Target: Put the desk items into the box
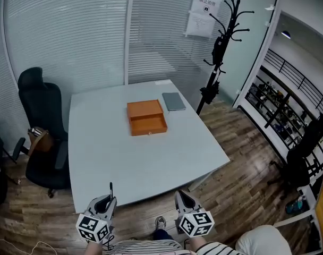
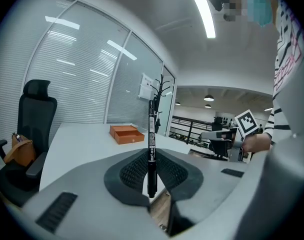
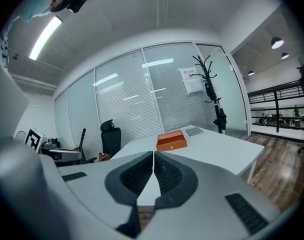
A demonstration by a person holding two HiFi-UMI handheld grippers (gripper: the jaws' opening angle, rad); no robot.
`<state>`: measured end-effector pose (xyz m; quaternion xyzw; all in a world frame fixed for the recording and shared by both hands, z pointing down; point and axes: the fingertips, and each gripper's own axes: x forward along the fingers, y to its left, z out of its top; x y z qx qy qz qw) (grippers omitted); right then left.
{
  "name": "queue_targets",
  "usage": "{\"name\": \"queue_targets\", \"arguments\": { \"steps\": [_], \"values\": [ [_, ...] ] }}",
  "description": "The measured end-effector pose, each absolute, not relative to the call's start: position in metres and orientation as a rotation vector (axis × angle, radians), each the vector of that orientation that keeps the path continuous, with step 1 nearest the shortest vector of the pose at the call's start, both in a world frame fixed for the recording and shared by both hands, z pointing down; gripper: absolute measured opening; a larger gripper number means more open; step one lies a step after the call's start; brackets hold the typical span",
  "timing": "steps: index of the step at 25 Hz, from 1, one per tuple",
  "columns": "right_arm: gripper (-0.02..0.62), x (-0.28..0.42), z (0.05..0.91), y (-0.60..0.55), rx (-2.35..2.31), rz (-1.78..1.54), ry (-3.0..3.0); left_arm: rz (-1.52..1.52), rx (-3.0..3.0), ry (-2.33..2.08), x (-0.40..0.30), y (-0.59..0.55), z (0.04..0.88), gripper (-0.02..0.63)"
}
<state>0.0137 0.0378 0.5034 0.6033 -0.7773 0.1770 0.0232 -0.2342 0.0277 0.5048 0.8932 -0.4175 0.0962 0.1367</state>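
Observation:
An orange box (image 1: 146, 117) lies on the white table (image 1: 113, 153), with a grey notebook (image 1: 173, 101) beside it on the right. My left gripper (image 1: 107, 200) hovers off the table's near edge, shut on a black pen (image 2: 151, 149) that stands upright between its jaws (image 1: 111, 189). My right gripper (image 1: 181, 198) is held next to it, shut with nothing between its pads (image 3: 153, 171). The box (image 2: 126, 133) shows far off in the left gripper view, and the box (image 3: 171, 140) with the notebook (image 3: 195, 130) in the right gripper view.
A black office chair (image 1: 42, 129) with a brown bag (image 1: 38, 139) stands left of the table. A black coat stand (image 1: 220, 52) rises behind the table's far right corner. Glass walls with blinds close the back. Wooden floor (image 1: 246, 163) lies to the right.

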Motion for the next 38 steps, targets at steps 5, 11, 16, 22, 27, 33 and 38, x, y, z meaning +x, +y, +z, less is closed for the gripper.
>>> {"name": "queue_targets", "arguments": {
  "steps": [5, 11, 16, 22, 27, 33, 38],
  "values": [
    [0.026, 0.052, 0.501, -0.017, 1.802, 0.528, -2.46, 0.253, 2.583, -1.271, -0.191, -0.022, 0.497, 0.06],
    [0.026, 0.096, 0.5, -0.063, 1.744, 0.517, -2.514, 0.265, 2.608, -1.334, -0.146, -0.067, 0.491, 0.06],
    [0.026, 0.116, 0.506, -0.081, 1.652, 0.523, -2.562, 0.37, 2.705, -1.375, -0.122, -0.104, 0.468, 0.06],
    [0.026, 0.136, 0.513, -0.097, 1.657, 0.571, -2.572, 0.568, 2.846, -1.357, -0.105, -0.15, 0.424, 0.06],
    [0.026, 0.147, 0.518, -0.112, 1.688, 0.599, -2.553, 0.761, 2.972, -1.341, -0.096, -0.198, 0.395, 0.06],
    [0.026, 0.158, 0.523, -0.129, 1.747, 0.627, -2.521, 0.961, 3.107, -1.316, -0.081, -0.253, 0.361, 0.06],
    [0.026, 0.154, 0.526, -0.151, 1.763, 0.644, -2.504, 1.096, 3.172, -1.251, -0.067, -0.298, 0.357, 0.06]
  ]
}}
